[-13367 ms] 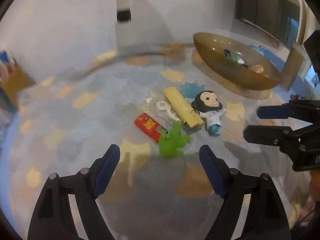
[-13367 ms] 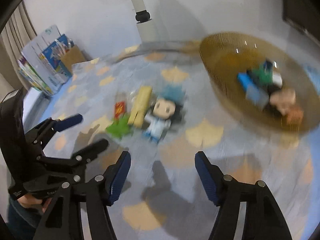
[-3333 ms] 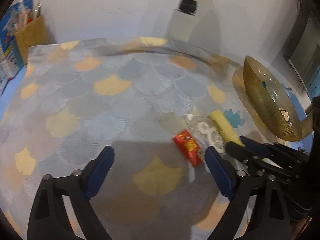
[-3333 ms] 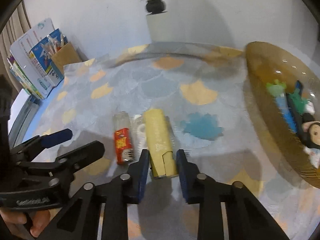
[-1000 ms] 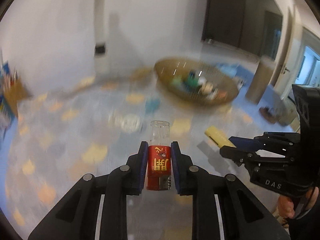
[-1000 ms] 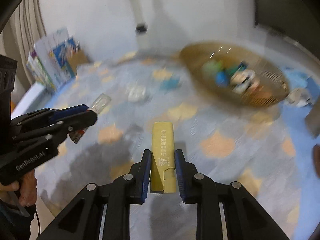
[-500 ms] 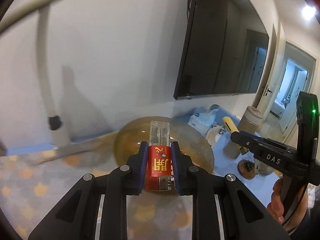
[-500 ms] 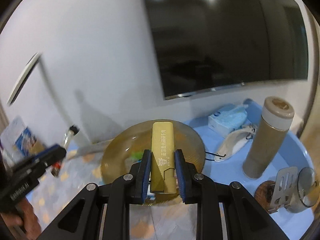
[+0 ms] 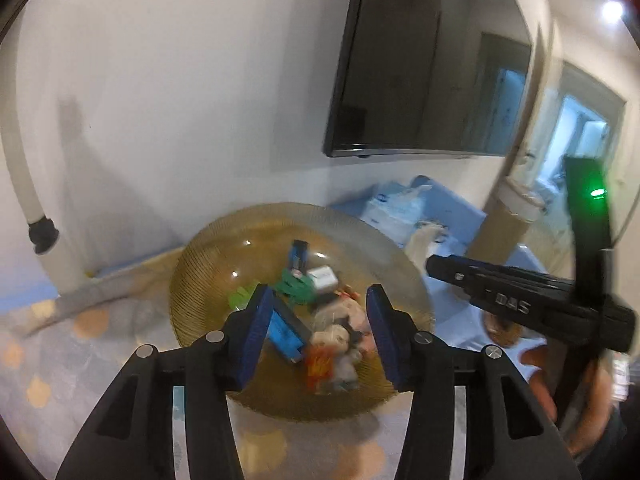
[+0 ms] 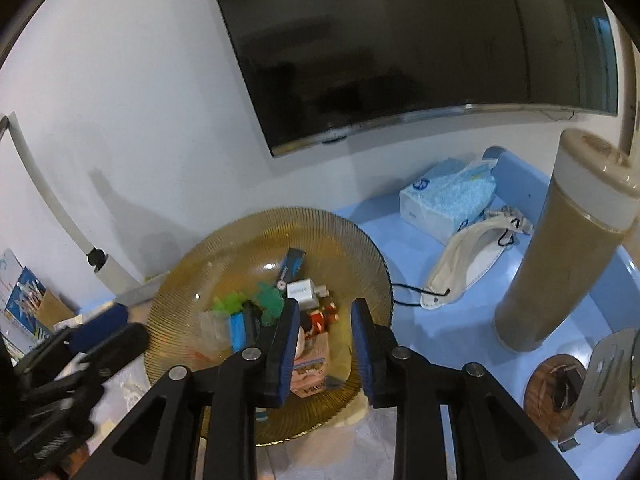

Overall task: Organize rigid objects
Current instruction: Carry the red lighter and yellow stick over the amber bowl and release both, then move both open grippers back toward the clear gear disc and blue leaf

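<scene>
An amber ribbed glass bowl (image 9: 208, 264) (image 10: 180, 292) holds several toys and small items. My left gripper (image 9: 318, 308) hangs over it with its jaws opening and nothing between the pads. Below them, the red lighter (image 9: 320, 364) is a blur among the bowl's contents. My right gripper (image 10: 325, 320) also hangs over the bowl, jaws slightly apart, and only the bowl's contents show through the gap. The yellow box is not in its grip and I cannot pick it out. Each gripper shows in the other's view: the right (image 9: 434, 268), the left (image 10: 116, 332).
A tall tan tumbler (image 10: 560, 260), a tissue pack (image 10: 444, 196), a face mask (image 10: 464, 264) and a wooden coaster (image 10: 556, 392) stand on the blue surface right of the bowl. A dark screen (image 10: 400, 40) hangs on the wall. A white lamp arm (image 10: 52, 208) rises at left.
Both grippers have tipped down over the bowl. The left jaws have parted and the red lighter has dropped out. The yellow box is gone from the right jaws.
</scene>
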The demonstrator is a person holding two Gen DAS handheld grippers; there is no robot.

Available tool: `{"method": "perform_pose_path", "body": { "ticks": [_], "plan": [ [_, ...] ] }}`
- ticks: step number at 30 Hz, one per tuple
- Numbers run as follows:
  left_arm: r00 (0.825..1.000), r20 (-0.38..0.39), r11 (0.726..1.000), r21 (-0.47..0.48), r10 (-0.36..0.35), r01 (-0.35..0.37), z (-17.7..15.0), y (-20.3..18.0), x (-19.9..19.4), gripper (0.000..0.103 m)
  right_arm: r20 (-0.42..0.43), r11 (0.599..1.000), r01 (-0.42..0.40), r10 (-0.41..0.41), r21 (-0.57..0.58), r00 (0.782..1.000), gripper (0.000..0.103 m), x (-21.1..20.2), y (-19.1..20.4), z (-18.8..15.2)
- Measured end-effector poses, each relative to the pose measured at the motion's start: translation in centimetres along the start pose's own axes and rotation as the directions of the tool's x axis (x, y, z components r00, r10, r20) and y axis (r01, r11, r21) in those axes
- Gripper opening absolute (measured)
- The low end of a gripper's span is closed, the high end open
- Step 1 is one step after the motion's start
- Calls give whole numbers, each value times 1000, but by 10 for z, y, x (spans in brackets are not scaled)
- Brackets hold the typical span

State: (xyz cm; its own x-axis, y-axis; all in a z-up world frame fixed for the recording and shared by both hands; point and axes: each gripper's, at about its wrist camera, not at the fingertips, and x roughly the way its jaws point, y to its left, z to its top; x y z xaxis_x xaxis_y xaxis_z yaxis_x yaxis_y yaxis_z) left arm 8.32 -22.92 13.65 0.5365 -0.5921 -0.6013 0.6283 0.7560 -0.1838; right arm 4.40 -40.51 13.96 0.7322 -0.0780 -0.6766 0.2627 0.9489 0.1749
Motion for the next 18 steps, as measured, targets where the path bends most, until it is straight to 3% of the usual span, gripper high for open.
{"method": "perform_pose_path", "body": {
  "ticks": [5,9,12,15,18],
  "plan": [
    [998,39,997,-60,54,-52,-14,27,-51,46,1,999,-32,32,3,999,26,-22,-1,-14],
    [988,37,983,-105,153,-149,-33,50,-102,46,3,993,-95,96,-69,995,26,-49,30,-30],
    [971,-8,954,-185,238,-235,-55,73,-136,50,-11,980,-147,147,-132,989,26,-61,61,-45],
    [964,-47,924,-276,262,-264,-85,93,-158,61,-48,960,-209,203,-187,978,26,-63,93,-71],
    [957,-80,904,-314,279,-290,-126,112,-163,61,-115,944,-244,224,-220,968,27,-44,117,-105]
  ]
}}
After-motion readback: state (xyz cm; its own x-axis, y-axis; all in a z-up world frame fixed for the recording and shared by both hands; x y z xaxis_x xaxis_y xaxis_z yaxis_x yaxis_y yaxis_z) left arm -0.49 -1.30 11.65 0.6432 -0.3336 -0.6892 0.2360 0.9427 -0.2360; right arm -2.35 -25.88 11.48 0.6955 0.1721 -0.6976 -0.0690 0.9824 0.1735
